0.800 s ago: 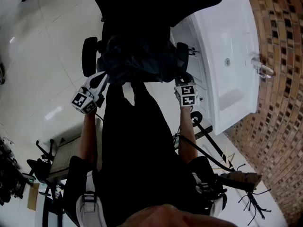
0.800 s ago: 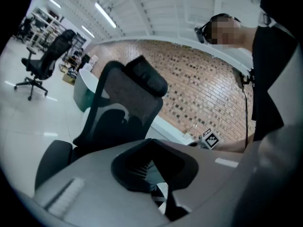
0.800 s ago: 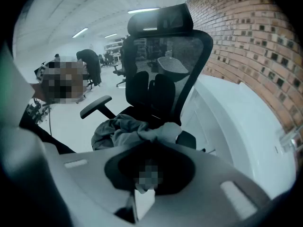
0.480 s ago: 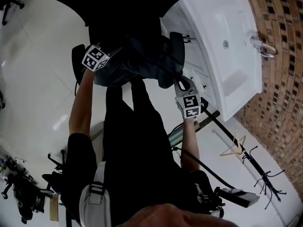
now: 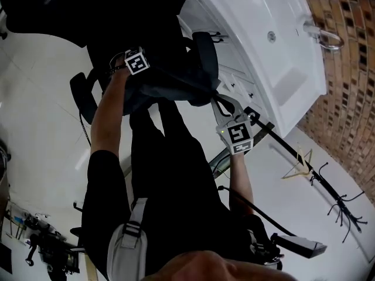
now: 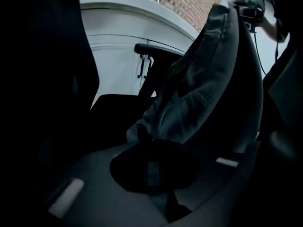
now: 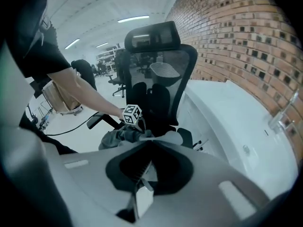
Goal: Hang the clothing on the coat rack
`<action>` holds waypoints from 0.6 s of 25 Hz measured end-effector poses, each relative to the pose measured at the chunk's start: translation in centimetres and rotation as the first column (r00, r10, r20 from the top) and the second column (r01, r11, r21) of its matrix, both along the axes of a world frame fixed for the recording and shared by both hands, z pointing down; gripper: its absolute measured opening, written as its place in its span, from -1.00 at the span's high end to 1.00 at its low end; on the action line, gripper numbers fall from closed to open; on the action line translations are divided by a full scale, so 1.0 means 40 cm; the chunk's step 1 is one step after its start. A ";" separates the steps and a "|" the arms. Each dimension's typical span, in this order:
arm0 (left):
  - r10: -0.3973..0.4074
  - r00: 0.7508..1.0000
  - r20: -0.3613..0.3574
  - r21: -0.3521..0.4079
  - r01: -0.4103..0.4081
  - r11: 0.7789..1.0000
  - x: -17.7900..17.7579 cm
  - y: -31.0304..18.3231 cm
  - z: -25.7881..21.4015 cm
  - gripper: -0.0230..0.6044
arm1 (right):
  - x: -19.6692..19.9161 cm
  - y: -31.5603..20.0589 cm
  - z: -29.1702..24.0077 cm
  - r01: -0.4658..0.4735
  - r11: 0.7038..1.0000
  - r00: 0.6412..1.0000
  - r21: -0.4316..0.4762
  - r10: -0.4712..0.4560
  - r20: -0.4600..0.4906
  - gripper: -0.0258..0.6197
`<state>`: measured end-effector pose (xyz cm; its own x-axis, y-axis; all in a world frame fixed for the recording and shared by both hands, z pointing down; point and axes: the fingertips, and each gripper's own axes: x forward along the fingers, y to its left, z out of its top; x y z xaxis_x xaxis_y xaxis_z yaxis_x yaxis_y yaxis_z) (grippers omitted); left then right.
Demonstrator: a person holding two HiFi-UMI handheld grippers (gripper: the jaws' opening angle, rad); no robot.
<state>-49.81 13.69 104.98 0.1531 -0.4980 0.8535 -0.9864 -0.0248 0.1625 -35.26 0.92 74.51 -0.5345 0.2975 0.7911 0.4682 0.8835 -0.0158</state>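
A dark blue-grey garment point(image 5: 170, 82) is stretched between both grippers above a black office chair point(image 5: 205, 51). My left gripper point(image 5: 147, 78) is shut on one end of it. In the left gripper view the cloth point(image 6: 199, 89) rises from the jaws toward the right gripper point(image 6: 248, 6). My right gripper point(image 5: 217, 99) is shut on the other edge. In the right gripper view the bunched garment point(image 7: 120, 136) lies just past the shut jaws, with the left gripper's marker cube point(image 7: 132, 113) above it. The black coat rack point(image 5: 325, 186) runs off to the lower right, apart from both grippers.
A white counter with a sink point(image 5: 275, 51) and a tap stands against the brick wall point(image 5: 351, 98). A light wooden hanger point(image 5: 299, 164) hangs by the rack pole. The chair's tall mesh back point(image 7: 161, 65) faces the right gripper. Desks and chairs stand far behind.
The left gripper has swung from the garment's lower left side up and over to its top. The right gripper has dropped a little, and the garment is drawn out between them.
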 end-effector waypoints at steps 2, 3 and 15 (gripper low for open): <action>-0.112 0.992 -0.060 0.082 0.117 0.990 0.015 0.005 -0.038 0.87 | 0.004 -0.018 0.017 -0.042 0.999 0.999 -0.017 0.042 -0.007 0.90; -0.179 0.979 -0.096 0.130 0.190 0.973 0.017 0.020 -0.068 0.87 | 0.007 -0.023 0.040 -0.069 0.997 0.997 -0.037 0.068 -0.018 0.90; -0.528 0.668 -0.524 0.737 0.666 0.112 0.055 0.448 -0.975 0.88 | -0.006 -0.055 -0.127 -0.309 0.913 0.908 -0.268 0.367 0.203 0.91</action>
